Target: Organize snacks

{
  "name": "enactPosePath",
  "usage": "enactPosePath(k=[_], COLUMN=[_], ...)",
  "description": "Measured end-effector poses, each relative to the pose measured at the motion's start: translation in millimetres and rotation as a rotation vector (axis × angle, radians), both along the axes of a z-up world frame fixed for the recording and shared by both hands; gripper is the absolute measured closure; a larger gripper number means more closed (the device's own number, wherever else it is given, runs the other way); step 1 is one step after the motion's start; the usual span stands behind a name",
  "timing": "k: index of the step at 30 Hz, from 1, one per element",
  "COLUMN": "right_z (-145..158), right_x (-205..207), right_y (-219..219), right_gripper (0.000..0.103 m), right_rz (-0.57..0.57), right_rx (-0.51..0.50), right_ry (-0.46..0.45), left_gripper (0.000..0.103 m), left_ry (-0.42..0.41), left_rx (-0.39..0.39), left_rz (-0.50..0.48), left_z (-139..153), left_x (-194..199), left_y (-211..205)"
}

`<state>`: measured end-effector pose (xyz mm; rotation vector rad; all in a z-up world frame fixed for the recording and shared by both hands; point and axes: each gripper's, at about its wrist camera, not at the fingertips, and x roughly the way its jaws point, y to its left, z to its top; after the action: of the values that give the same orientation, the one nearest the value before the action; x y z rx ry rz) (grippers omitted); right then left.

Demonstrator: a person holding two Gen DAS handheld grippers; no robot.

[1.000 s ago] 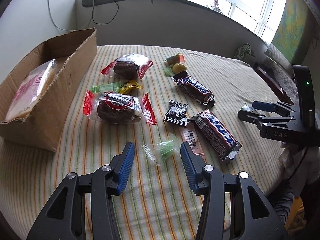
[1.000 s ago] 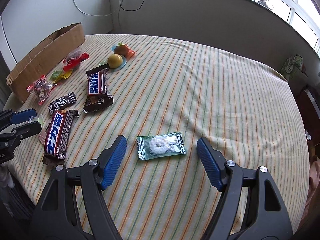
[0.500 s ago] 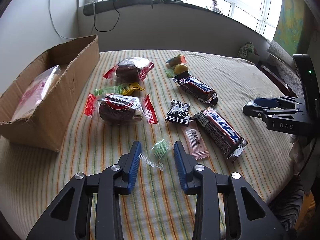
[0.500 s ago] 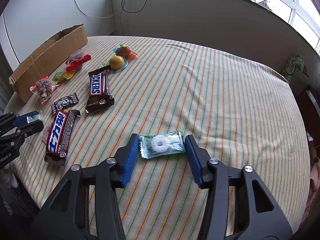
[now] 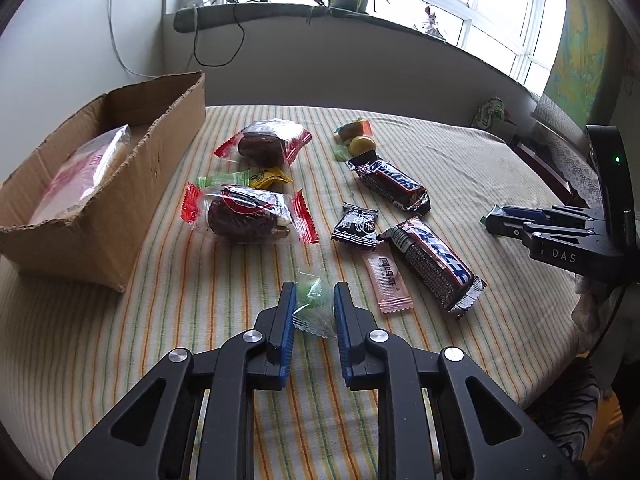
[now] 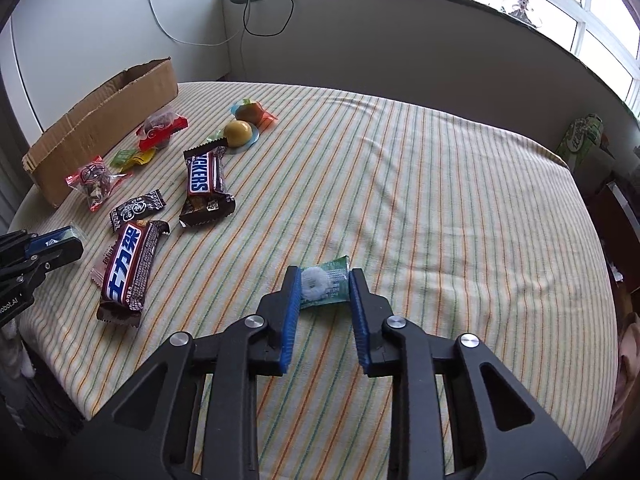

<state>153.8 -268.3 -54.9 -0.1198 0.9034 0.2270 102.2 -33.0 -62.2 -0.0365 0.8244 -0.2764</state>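
Note:
My left gripper (image 5: 314, 298) is shut on a small green candy in a clear wrapper (image 5: 313, 305), held just above the striped cloth. My right gripper (image 6: 325, 285) is shut on a green mint packet with a white ring sweet (image 6: 323, 283), lifted off the cloth. The cardboard box (image 5: 120, 184) stands at the left with a white and pink bag (image 5: 80, 172) inside; it also shows in the right wrist view (image 6: 100, 120). The right gripper appears at the right of the left wrist view (image 5: 496, 222).
On the striped tablecloth (image 6: 400, 184) lie two red-wrapped cakes (image 5: 244, 216), two Snickers bars (image 5: 390, 186), a black sachet (image 5: 357, 225), a pink sachet (image 5: 386, 280), yellow and green sweets (image 5: 244, 178) and round jellies (image 5: 360, 142). The table edge runs near the front.
Both grippers have closed from wide open onto their sweets. The left one took the green candy, the right one took the mint packet, and both lifted slightly.

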Motion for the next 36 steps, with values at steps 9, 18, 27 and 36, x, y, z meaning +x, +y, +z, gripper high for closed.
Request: enactPosePath(k=[9, 18, 27, 36], right_z=[-1, 1, 16, 36], right_x=[1, -10, -23, -31], right_y=[-2, -2, 2, 8], right_gripper=[0.078, 0.091, 0.098, 0.099], right_rz=[0.030, 0.028, 0.043, 0.043], right_rx=[0.000, 0.021, 0.069, 0.052], right_ry=[0.041, 0.001, -0.024, -0.073], left_gripper=[0.086, 0.086, 0.086, 0.086], left_ry=[-0.005, -0.001, -0.008, -0.025], left_rx=[-0.012, -0.017, -0.026, -0.044], left_rz=[0.002, 0.012, 0.020, 0.030], left_z=[3, 2, 4, 10], left_x=[-2, -2, -3, -8], left_y=[4, 5, 7, 14])
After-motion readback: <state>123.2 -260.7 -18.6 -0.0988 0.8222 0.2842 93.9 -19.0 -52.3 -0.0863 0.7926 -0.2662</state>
